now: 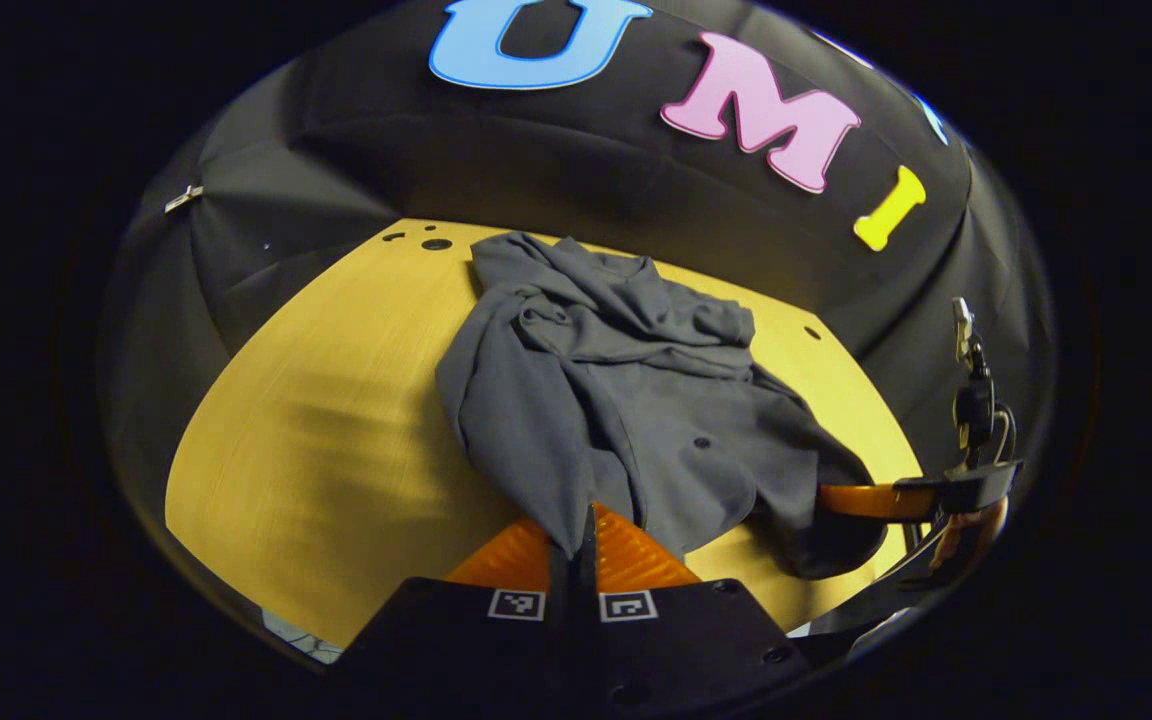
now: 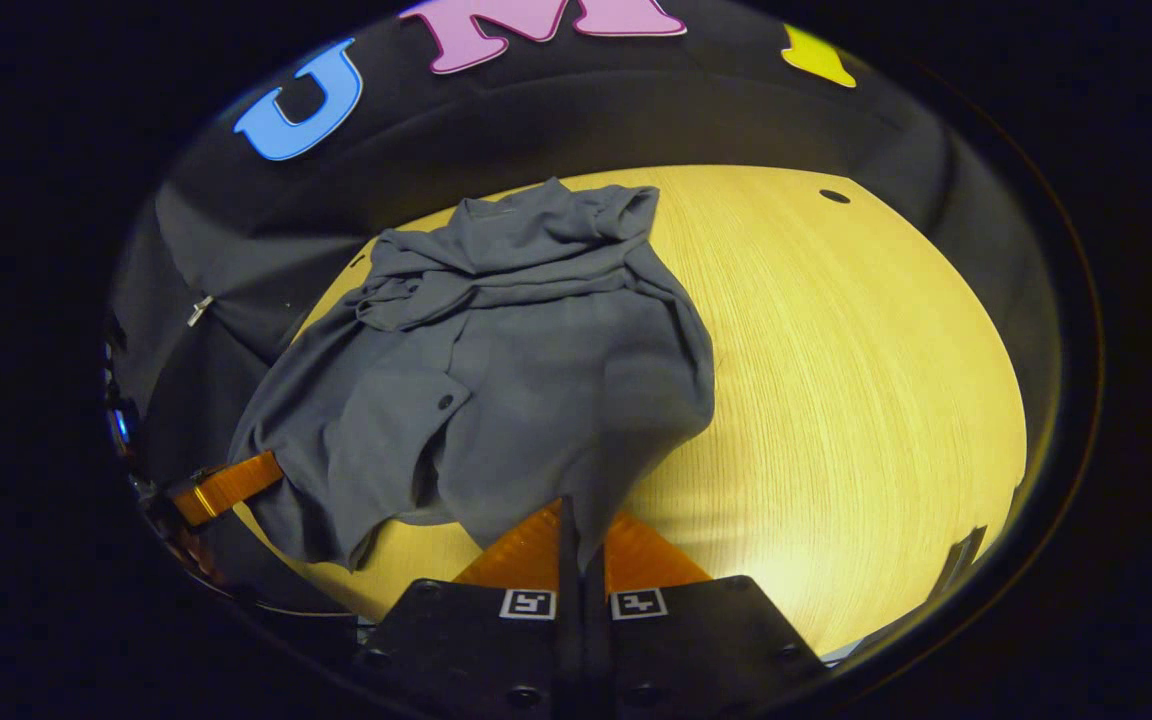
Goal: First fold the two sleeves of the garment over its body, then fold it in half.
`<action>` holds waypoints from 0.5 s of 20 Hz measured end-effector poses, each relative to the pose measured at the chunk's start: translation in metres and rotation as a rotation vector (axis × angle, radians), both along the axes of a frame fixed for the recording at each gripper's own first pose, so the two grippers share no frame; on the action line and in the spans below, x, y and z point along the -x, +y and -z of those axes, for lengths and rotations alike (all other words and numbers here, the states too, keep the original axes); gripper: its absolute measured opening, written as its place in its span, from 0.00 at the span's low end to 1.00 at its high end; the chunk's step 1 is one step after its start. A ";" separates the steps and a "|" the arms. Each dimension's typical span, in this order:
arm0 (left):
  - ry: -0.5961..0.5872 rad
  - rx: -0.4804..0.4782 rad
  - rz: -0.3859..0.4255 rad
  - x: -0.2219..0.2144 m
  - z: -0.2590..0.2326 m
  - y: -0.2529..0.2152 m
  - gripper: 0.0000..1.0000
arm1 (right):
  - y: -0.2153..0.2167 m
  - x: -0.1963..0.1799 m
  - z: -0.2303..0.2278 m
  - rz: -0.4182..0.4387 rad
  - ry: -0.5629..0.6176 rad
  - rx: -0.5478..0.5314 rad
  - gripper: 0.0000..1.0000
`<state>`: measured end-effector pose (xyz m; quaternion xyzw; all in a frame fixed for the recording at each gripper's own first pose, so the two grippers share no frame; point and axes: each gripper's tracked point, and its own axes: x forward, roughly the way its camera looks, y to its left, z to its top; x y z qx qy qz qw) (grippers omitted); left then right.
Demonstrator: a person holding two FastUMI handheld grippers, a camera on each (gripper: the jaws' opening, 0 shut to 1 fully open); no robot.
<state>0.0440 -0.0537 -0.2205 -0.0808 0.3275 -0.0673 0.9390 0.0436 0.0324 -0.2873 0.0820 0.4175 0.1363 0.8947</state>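
A dark grey garment point(image 1: 626, 400) lies on the yellow wooden table point(image 1: 316, 450), its sleeves bunched across the far part of the body. My left gripper point(image 1: 576, 530) is shut on the garment's near hem, lifting that corner. In the right gripper view the same garment point(image 2: 506, 370) hangs from my right gripper point(image 2: 581, 530), which is shut on the other near corner. The right gripper point(image 1: 866, 500) also appears at the right of the left gripper view, with a hand behind it. The left gripper point(image 2: 226, 485) appears at the lower left of the right gripper view.
The table point(image 2: 836, 400) has bare surface to the right of the garment in the right gripper view and to the left of it in the left gripper view. Small holes point(image 1: 434, 243) sit near its far edge. Black cloth walls surround the table.
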 end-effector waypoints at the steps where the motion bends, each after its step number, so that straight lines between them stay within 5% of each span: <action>1: -0.003 0.009 -0.009 0.000 -0.005 -0.001 0.06 | 0.002 -0.003 -0.006 -0.007 -0.013 -0.012 0.05; 10: -0.032 0.032 -0.037 -0.021 -0.038 -0.008 0.05 | 0.020 -0.042 -0.047 -0.056 -0.093 -0.079 0.05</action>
